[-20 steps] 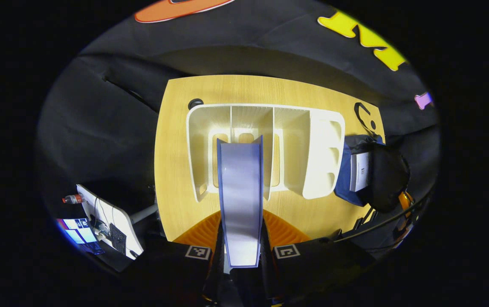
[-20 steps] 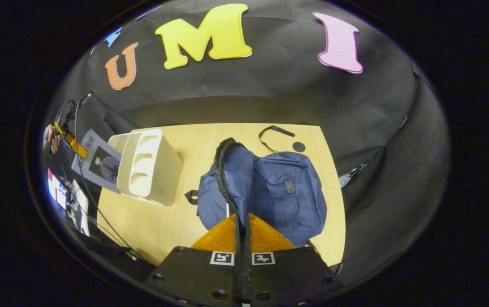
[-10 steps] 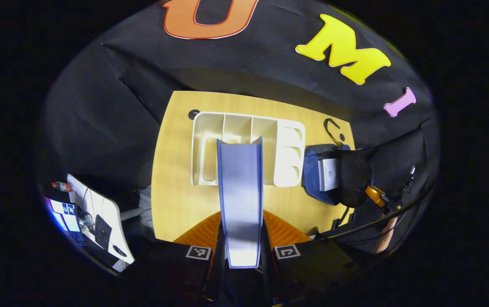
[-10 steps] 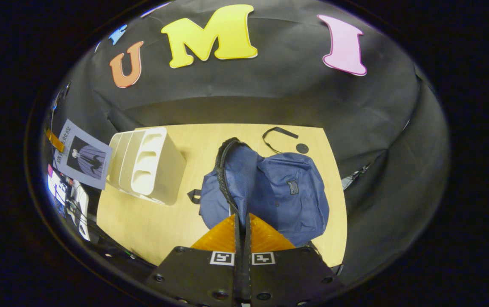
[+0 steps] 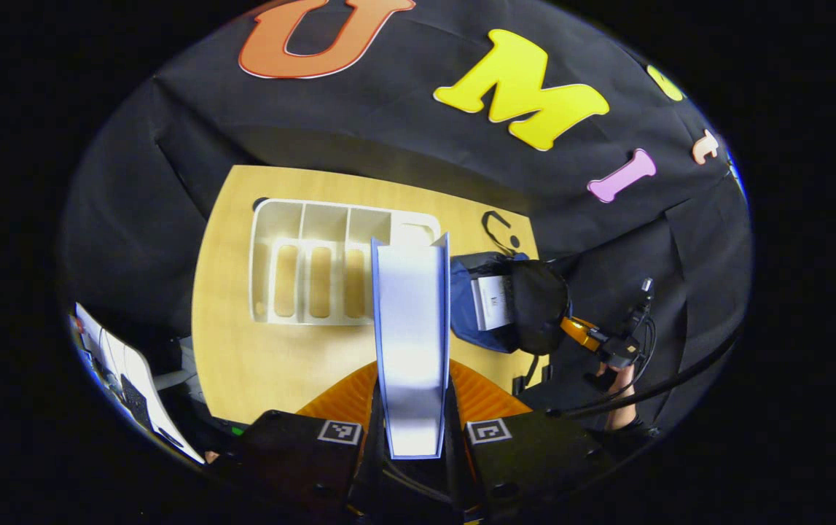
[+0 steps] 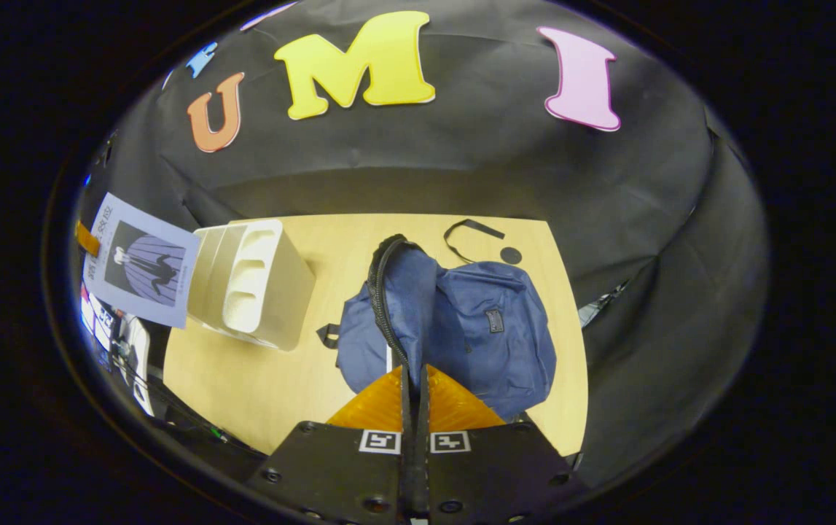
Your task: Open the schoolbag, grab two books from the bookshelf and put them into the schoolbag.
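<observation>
The left gripper (image 5: 412,408) is clamped on a book (image 5: 412,343), both fingers pressing its covers, with the page edge facing the camera and the book standing up along the fingers, held in the air above the table (image 5: 272,364). In the right gripper view the same book (image 6: 142,261) shows its cover at the left edge, just left of the shelf (image 6: 254,284). In the left gripper view the white shelf (image 5: 315,262) stands on the table with three open slots, and right of it lies the blue bag (image 5: 490,306), its mouth held open with another book (image 5: 492,302) showing white inside. The right gripper (image 6: 413,397) has its fingers closed on the edge of the bag's (image 6: 476,328) opening, lifting the zipper rim up in an arch above the bag's body; from the left gripper view that gripper (image 5: 584,337) sits right of the bag with a hand (image 5: 618,390) behind it. A loose black strap (image 6: 470,232) lies on the table behind the bag.
</observation>
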`<state>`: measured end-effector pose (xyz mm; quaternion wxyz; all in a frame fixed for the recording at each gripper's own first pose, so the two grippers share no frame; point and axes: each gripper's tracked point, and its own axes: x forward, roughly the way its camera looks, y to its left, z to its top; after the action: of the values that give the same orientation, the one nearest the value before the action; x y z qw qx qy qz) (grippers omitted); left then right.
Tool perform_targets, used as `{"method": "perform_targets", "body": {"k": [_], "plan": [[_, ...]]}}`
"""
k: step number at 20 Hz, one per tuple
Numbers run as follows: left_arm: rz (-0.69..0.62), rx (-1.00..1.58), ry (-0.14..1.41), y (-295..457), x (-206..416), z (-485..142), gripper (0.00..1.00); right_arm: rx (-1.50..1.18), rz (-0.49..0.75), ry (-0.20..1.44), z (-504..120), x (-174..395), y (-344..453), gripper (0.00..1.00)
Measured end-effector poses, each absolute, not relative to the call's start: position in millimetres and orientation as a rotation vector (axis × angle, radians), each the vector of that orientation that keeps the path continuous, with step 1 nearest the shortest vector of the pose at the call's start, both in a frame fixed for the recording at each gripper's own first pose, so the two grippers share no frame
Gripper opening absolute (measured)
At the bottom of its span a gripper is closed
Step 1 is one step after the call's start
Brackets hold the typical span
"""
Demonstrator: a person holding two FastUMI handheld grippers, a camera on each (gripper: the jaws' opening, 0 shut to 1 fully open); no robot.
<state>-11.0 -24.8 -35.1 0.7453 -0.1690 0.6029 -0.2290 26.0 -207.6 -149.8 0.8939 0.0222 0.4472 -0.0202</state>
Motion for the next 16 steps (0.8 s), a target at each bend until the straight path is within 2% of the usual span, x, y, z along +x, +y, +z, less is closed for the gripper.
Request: {"method": "perform_targets", "body": {"k": [8,11,12,13,16], "plan": [[-0.694,-0.579,1.322,-134.5,-18.7,-50.6,0.39,0.092,-0.051,0.916,-146.3,23.9,-219.4,0.0],[-0.737,-0.599,1.308,-173.6,-18.5,-70.4,0.39,0.103,-0.047,0.92,-148.9,22.4,-222.8,0.0],[-0.748,-0.609,1.312,-185.1,-18.5,-76.4,0.39,0.1,-0.046,0.921,-148.3,21.4,-225.2,0.03],[-0.761,-0.621,1.318,-197.3,-20.3,-82.4,0.39,0.101,-0.047,0.92,-147.3,21.8,-226.5,0.0],[-0.779,-0.638,1.363,-222.0,-34.0,-109.8,0.39,0.114,-0.042,0.917,-146.5,23.6,-226.5,0.0]]}}
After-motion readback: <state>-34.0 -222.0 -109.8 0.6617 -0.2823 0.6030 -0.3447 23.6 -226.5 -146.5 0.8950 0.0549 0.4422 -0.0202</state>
